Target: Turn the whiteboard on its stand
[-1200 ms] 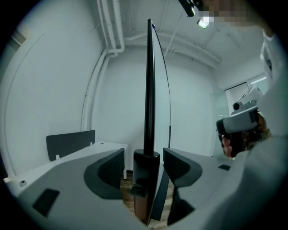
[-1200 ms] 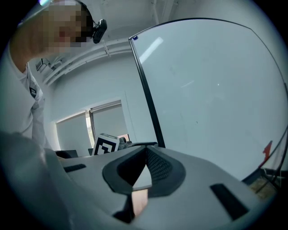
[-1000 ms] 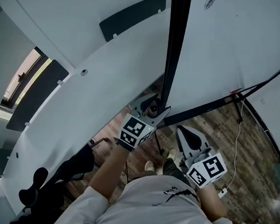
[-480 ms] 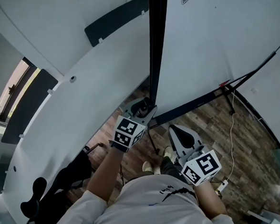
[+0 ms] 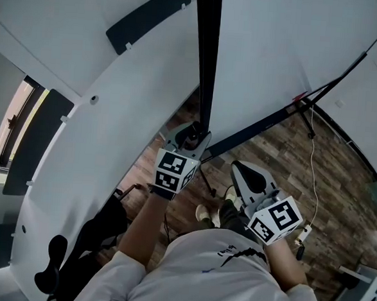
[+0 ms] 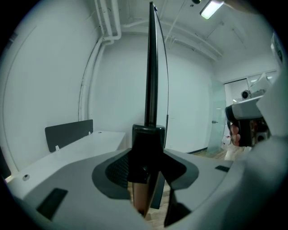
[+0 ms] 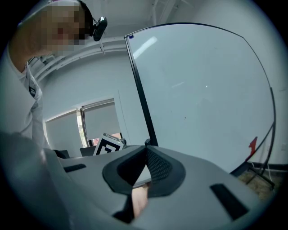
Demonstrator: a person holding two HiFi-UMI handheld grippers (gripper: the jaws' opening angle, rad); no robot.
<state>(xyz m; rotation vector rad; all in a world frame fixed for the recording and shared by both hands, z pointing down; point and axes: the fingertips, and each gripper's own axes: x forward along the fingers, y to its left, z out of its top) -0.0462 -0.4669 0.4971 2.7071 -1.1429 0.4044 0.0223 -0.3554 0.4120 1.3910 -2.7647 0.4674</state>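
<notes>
Near the body, right hand-held gripper (image 5: pixel 248 176) idle, jaws together on nothing. Ahead, left hand-held gripper (image 5: pixel 191 136), jaws just closed in, clamped on the black edge of the upright whiteboard (image 5: pixel 279 50). Likely trouble: thin frame slipping from the grip mid-turn, or the board swinging into the white bench (image 5: pixel 92 153) alongside. Below, wood-plank floor (image 5: pixel 284 160); beyond, pale walls (image 6: pixel 54 67).
</notes>
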